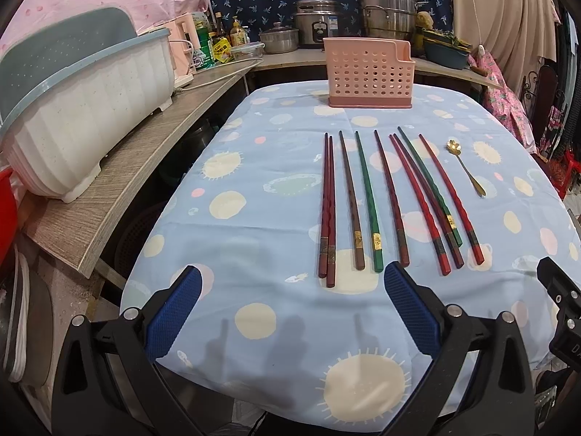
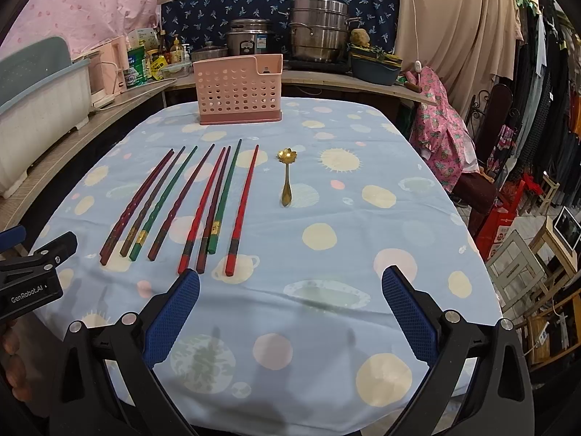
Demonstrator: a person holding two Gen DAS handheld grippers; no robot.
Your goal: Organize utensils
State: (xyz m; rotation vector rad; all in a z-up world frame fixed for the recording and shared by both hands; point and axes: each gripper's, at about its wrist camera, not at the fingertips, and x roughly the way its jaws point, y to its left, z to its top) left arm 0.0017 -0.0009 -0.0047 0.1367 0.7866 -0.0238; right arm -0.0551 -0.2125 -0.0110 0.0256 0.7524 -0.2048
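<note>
Beyond both wide-spread grippers, left gripper (image 1: 292, 283) and right gripper (image 2: 290, 285), chopsticks (image 1: 366, 196) lie; only the right wrist view shows hanging clothes (image 2: 544, 72).

A lived-in home kitchen: steel pots (image 1: 386, 7), a rice cooker (image 1: 315, 23) and sauce bottles (image 1: 238, 32) crowd the counter (image 1: 120, 178).

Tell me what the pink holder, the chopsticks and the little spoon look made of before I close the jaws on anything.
Pink holder: looks like moulded matte plastic, with even rows of punched holes and rounded edges.
Chopsticks: probably lacquered wood or resin; glossy red, brown and green with gold bands near the thick ends.
Spoon: seemingly metal with a gold-coloured finish, catching light on its flower-shaped bowl.
</note>
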